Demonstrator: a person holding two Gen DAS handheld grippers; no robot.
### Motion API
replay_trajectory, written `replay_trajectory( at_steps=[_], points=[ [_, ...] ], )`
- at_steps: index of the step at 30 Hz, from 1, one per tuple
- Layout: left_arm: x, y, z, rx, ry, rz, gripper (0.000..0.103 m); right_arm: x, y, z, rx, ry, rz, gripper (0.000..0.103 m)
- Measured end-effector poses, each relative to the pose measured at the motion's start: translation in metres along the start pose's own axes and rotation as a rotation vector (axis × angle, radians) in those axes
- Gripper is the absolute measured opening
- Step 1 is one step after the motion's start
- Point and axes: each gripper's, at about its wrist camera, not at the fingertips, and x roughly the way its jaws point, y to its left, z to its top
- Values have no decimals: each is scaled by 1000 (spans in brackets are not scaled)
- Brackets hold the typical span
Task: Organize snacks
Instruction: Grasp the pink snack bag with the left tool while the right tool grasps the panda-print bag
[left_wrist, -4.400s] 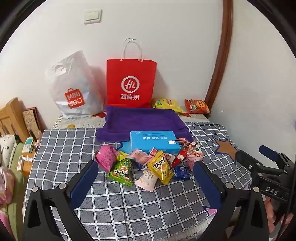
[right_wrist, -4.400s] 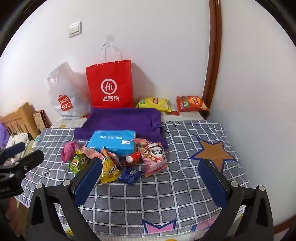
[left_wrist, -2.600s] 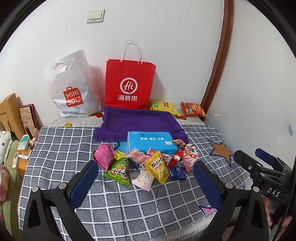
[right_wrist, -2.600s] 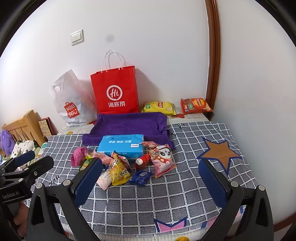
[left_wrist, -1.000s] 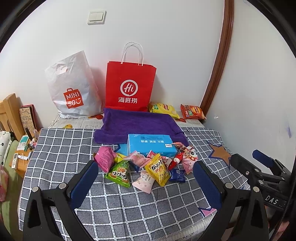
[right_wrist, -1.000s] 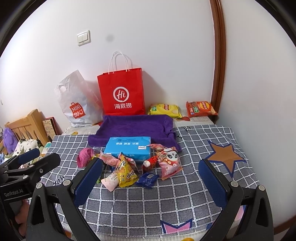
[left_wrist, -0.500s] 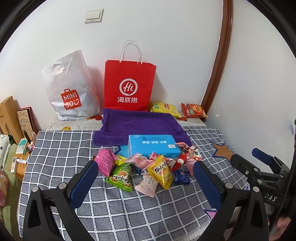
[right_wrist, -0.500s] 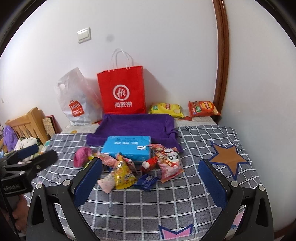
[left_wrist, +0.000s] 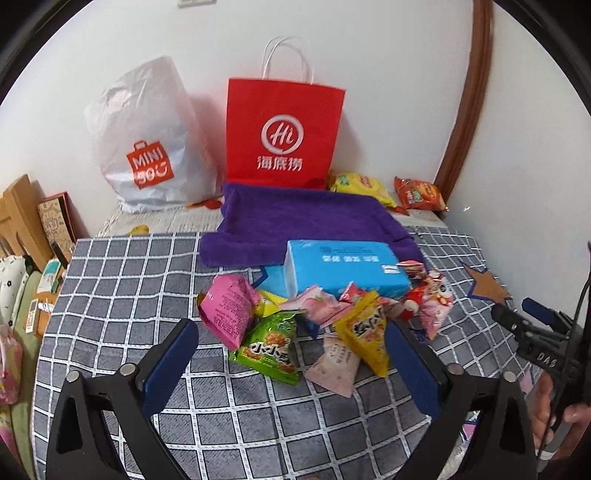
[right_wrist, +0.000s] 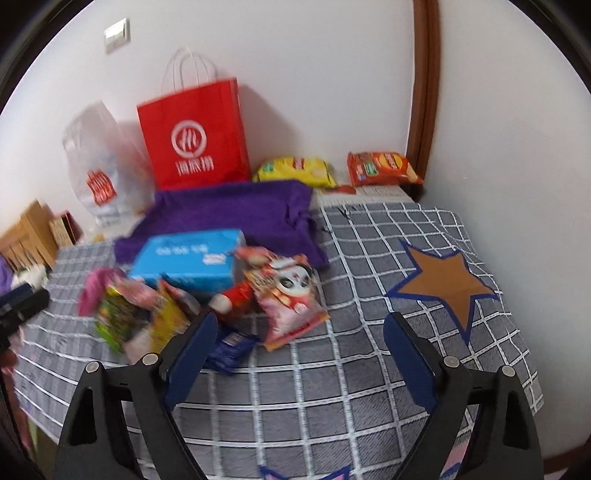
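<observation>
A heap of small snack packets lies on the grey checked cloth (left_wrist: 147, 295) in front of a blue box (left_wrist: 343, 269): a pink bag (left_wrist: 227, 310), a green bag (left_wrist: 269, 347), a yellow bag (left_wrist: 365, 332), a pale pink packet (left_wrist: 334, 365). The right wrist view shows a panda packet (right_wrist: 291, 295) and a dark blue packet (right_wrist: 229, 349). My left gripper (left_wrist: 291, 354) hovers above the green and pale pink packets, its jaws closing, nothing pressed. My right gripper (right_wrist: 299, 343) hangs near the panda packet, its jaws closing too, holding nothing.
A purple towel (left_wrist: 314, 221) lies behind the box. A red paper bag (left_wrist: 282, 133) and a white plastic bag (left_wrist: 147, 136) stand against the wall. Yellow (left_wrist: 360, 186) and orange (left_wrist: 419, 192) chip bags lie at the back right. A brown star (right_wrist: 443, 280) marks the cloth.
Both grippers have dropped lower and come closer to the snack heap, which now looks larger. The jaws of each have narrowed slightly. The right wrist view is blurred with motion.
</observation>
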Motion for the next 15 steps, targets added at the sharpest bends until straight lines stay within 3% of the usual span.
replay_trajectory(
  at_steps=[8, 15],
  points=[
    [29, 13, 2, -24, 47, -17, 97, 62, -2, -3, -25, 90, 79, 75],
    [46, 29, 3, -55, 71, -17, 96, 98, -2, 3, -49, 108, 99, 74]
  ],
)
